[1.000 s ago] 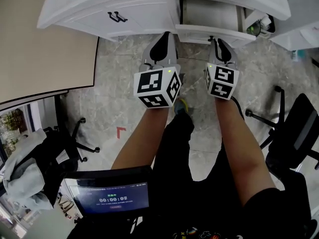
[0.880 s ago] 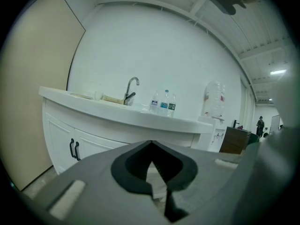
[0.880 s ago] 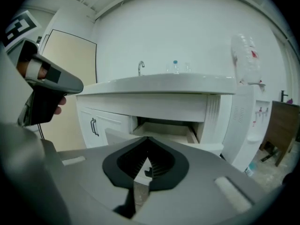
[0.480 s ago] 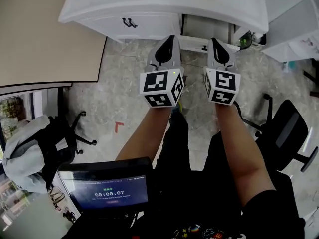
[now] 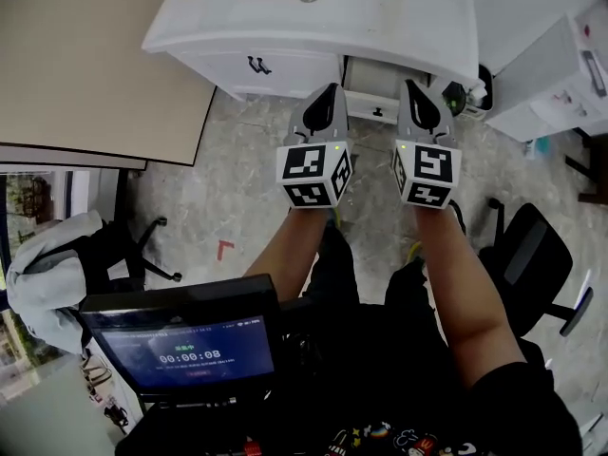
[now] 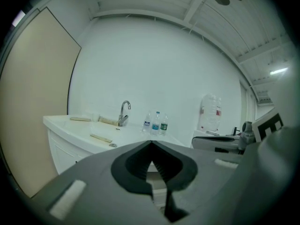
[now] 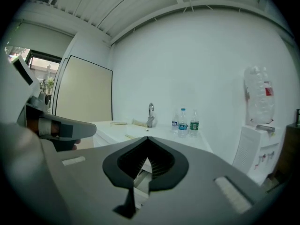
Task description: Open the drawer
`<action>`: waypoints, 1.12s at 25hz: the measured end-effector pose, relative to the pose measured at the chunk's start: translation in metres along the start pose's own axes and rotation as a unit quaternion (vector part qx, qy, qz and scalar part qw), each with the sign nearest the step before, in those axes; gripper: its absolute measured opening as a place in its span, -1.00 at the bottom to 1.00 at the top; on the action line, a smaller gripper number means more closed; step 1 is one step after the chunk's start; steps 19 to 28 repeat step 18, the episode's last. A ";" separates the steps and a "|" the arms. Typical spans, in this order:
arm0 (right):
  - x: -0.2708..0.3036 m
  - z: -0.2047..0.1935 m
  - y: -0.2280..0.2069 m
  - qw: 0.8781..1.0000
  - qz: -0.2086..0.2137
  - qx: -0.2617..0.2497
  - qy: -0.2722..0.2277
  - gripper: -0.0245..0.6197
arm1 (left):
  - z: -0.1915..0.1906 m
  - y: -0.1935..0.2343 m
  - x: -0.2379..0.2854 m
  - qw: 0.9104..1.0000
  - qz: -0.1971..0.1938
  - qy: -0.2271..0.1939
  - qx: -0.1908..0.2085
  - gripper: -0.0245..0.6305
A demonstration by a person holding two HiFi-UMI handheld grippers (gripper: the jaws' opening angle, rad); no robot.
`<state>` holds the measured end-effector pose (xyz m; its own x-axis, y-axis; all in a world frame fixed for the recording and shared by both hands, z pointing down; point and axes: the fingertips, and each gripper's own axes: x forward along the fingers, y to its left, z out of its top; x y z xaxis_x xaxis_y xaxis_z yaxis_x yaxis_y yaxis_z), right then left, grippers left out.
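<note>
The left hand-held gripper (image 5: 327, 93) and the right hand-held gripper (image 5: 411, 87) hang side by side in front of the white cabinet (image 5: 285, 69). Each has its jaws pressed together with nothing between them. The drawer (image 5: 372, 105) sits just past their tips, under the worktop (image 5: 380, 17), and is pulled out. What lies inside it I cannot tell. Three water bottles (image 6: 155, 123) stand at the back of the worktop, beside the tap (image 6: 123, 112).
</note>
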<state>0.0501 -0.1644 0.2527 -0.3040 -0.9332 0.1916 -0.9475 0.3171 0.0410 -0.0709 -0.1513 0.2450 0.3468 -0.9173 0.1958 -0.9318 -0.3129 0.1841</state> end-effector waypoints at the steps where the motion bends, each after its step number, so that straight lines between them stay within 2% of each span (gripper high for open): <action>1: -0.003 0.004 -0.002 1.000 0.000 0.000 -0.003 -0.87 | 0.003 -0.003 -0.001 1.000 -0.001 -0.001 0.002 -0.93; 12: -0.012 0.020 -0.006 1.000 -0.004 -0.002 -0.014 -0.87 | 0.022 -0.017 0.000 1.000 -0.010 -0.010 0.013 -0.93; 28: -0.009 0.023 -0.004 1.000 -0.003 -0.003 -0.018 -0.87 | 0.024 -0.016 0.003 1.000 -0.010 -0.011 0.014 -0.93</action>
